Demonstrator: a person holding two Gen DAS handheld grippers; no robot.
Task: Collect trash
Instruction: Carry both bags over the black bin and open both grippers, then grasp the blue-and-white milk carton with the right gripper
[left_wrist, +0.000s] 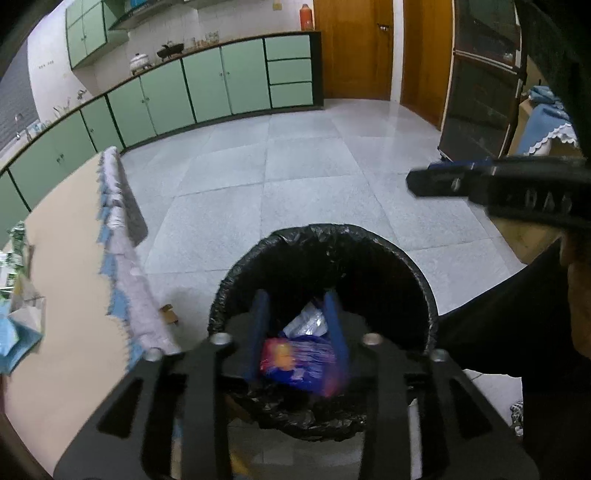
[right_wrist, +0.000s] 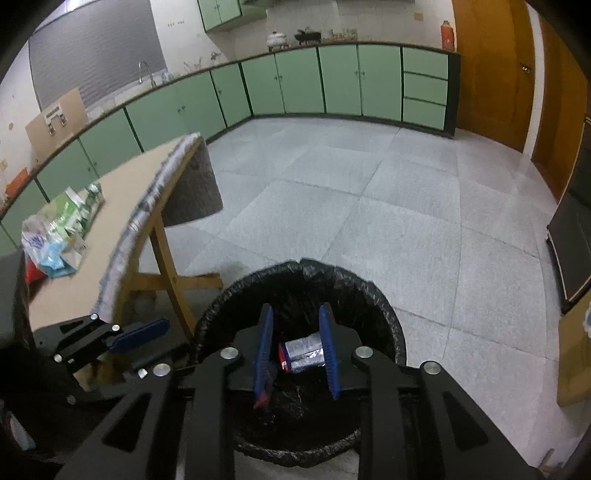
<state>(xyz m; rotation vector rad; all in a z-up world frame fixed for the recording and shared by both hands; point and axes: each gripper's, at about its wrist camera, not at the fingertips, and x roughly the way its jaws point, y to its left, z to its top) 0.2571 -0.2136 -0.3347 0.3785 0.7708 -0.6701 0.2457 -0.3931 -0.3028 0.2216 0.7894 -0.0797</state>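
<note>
A bin lined with a black bag (left_wrist: 325, 236) (right_wrist: 369, 284) stands on the tiled floor beside the table. Both grippers hang over its mouth. My left gripper (left_wrist: 295, 293) has its blue fingers (left_wrist: 258, 332) apart, with a blurred red, blue and purple packet (left_wrist: 299, 363) loose between them over the bin. A silver wrapper (left_wrist: 306, 321) (right_wrist: 303, 350) lies down inside. My right gripper (right_wrist: 296, 308) is open with that wrapper showing in its gap; a small red-purple scrap (right_wrist: 264, 393) shows by its left finger. Each gripper also appears in the other's view (left_wrist: 417, 181) (right_wrist: 140, 332).
A beige table (left_wrist: 70, 236) (right_wrist: 122, 192) with a fringed cloth edge and wooden legs stands left of the bin, with several green, white and blue wrappers (right_wrist: 62, 229) (left_wrist: 14, 280) on it. Green cabinets line the far wall. A dark cabinet (left_wrist: 480, 92) stands right. A dark sleeve (left_wrist: 517, 314) is close by.
</note>
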